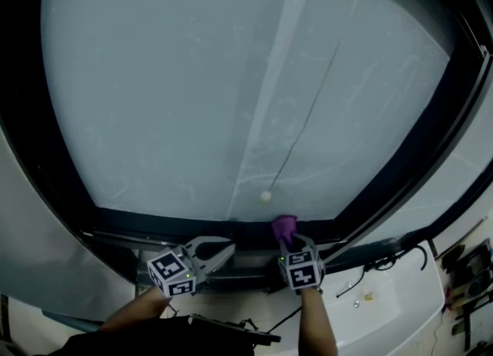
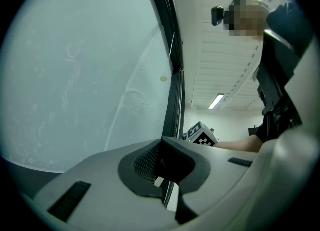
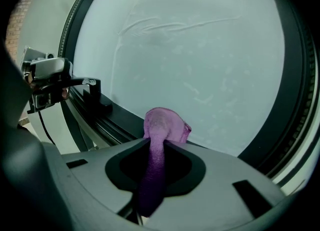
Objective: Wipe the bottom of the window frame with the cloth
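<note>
Clamped tight, the right gripper (image 1: 288, 242) pinches a purple cloth (image 1: 284, 228) between its jaws; in the right gripper view a strip of the cloth (image 3: 161, 127) runs down through the closed jaws of that gripper (image 3: 156, 146) toward 6 o'clock, and a bunched end sticks out past the tips. That bunched end rests against the dark bottom rail of the window frame (image 1: 154, 231), at about 6 o'clock on the frosted glass pane (image 1: 177, 77) in the head view. Just above the cloth, toward 11 o'clock, a small pale bead (image 1: 265, 196) hangs on a thin cord in front of the glass.

At 9 o'clock from the cloth, the left gripper (image 1: 228, 249) lies low along the same rail, its tips pointing toward 3 o'clock and stopping near the right one without touching it. In the left gripper view its jaws (image 2: 162, 142) meet at the tips with nothing held between them, and the marker cube of the right gripper (image 2: 202, 135) shows beyond them, beside the upright black frame bar (image 2: 175, 100).
</note>
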Motion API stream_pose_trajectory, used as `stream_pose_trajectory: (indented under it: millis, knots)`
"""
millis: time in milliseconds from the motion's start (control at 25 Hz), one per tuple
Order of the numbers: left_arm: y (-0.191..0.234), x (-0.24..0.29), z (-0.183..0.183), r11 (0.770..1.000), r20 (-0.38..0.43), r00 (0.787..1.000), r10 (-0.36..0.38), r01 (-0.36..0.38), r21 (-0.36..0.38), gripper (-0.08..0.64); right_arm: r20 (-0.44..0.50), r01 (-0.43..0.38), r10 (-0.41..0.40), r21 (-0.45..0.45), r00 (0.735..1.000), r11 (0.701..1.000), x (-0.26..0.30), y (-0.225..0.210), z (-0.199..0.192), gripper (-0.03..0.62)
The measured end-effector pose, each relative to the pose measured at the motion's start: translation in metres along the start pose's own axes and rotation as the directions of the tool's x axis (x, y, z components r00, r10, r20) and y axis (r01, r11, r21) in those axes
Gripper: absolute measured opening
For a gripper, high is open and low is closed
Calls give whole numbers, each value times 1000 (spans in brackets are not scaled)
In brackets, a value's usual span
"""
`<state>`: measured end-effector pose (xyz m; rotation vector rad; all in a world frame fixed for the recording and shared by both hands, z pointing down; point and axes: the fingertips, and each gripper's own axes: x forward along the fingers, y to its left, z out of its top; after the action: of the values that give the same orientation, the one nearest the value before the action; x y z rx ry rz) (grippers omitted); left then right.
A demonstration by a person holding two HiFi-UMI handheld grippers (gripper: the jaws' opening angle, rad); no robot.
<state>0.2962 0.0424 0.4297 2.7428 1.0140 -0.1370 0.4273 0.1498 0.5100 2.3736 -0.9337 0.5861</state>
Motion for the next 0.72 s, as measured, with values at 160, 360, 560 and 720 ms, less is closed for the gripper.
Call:
stream_pose_trajectory:
  millis: [160,360,560,720]
  knots:
    - [4,-14,7,999,29,999,43,-43,1,2,-4,-2,2,-12,1000,1000,0,2,3,74]
    - [16,-25,9,994,25,994,108,-108,14,2,3,-31,31,-22,1000,999,1,16,10,75]
    - [16,-34,13,991,24,991,131,-132,27,2,17,-78,79,-32,997,996,2,37,20,75]
    - [20,-45,8,988,22,988,155,-155,16,2,13,-85,85,-45,996,995,4,46,25,75]
